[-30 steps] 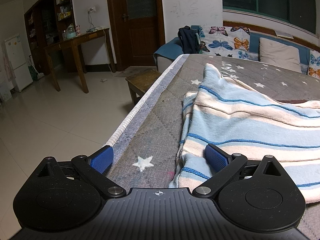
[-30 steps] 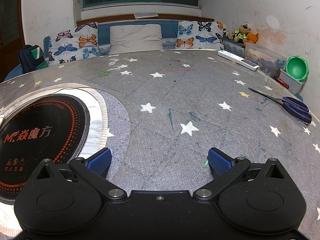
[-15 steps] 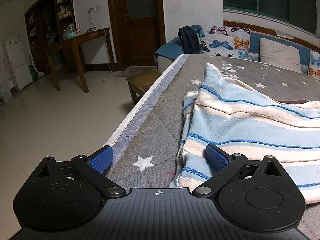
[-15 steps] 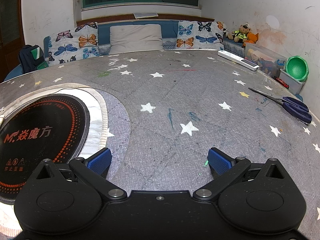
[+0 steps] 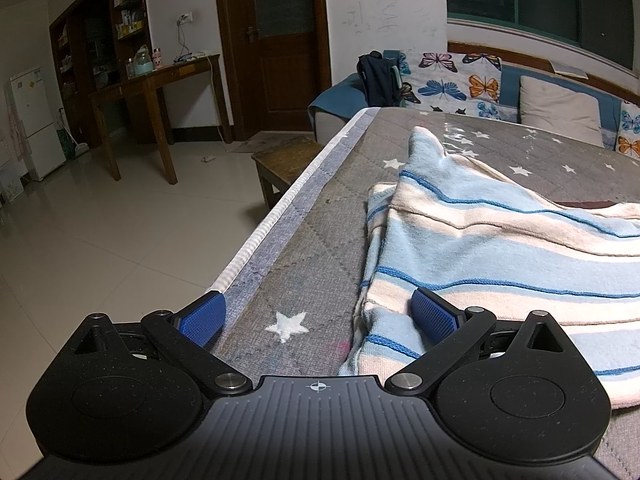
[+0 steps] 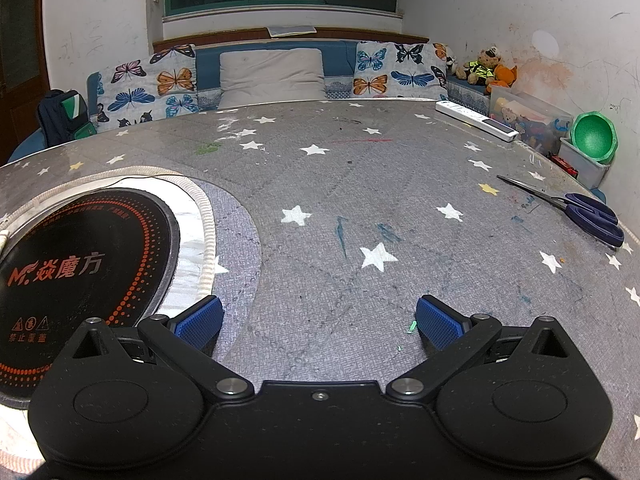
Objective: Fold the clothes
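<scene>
A light-blue and cream striped garment (image 5: 500,248) lies rumpled on the grey star-print table cover (image 5: 320,232), at the right of the left wrist view. My left gripper (image 5: 318,314) is open and low over the table's left edge, its right fingertip resting on the garment's near corner and its left fingertip beside the table edge. My right gripper (image 6: 318,316) is open and empty, low over bare cover (image 6: 360,200). The garment does not show in the right wrist view.
A black induction hob (image 6: 76,268) is set into the table at the left of the right gripper. Scissors (image 6: 580,210) and a white power strip (image 6: 476,120) lie at the right. A wooden bench (image 5: 284,164) stands beside the table's left edge, with tiled floor beyond.
</scene>
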The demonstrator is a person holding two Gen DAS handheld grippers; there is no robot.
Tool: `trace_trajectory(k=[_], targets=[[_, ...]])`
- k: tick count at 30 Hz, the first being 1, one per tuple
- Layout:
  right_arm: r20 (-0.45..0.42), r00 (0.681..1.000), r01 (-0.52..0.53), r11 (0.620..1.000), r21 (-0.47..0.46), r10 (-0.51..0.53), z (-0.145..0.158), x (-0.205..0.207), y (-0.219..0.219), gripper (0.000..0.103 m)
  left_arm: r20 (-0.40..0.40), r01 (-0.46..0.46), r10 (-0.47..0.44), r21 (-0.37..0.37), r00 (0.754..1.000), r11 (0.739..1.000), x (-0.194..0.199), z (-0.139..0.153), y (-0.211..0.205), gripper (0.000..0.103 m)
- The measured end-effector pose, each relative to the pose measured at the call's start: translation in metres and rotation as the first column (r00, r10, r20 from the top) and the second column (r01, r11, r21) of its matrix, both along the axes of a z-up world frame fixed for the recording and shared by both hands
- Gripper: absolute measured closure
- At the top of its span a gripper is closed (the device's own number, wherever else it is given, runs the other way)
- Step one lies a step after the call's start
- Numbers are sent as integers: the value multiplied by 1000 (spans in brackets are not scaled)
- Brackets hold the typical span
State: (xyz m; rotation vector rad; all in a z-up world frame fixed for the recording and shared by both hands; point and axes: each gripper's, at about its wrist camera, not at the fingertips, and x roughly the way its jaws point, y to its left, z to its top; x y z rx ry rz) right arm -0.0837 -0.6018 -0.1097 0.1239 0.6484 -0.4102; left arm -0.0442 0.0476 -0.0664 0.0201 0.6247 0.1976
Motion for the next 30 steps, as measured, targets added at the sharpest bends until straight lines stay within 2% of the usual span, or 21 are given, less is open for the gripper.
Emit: trace_trajectory(k=[30], targets=[[0,1000,0,1000,0,0,0,0,1,0,-1,-2,2,-7,1000,1000,-1,-3,4,2]])
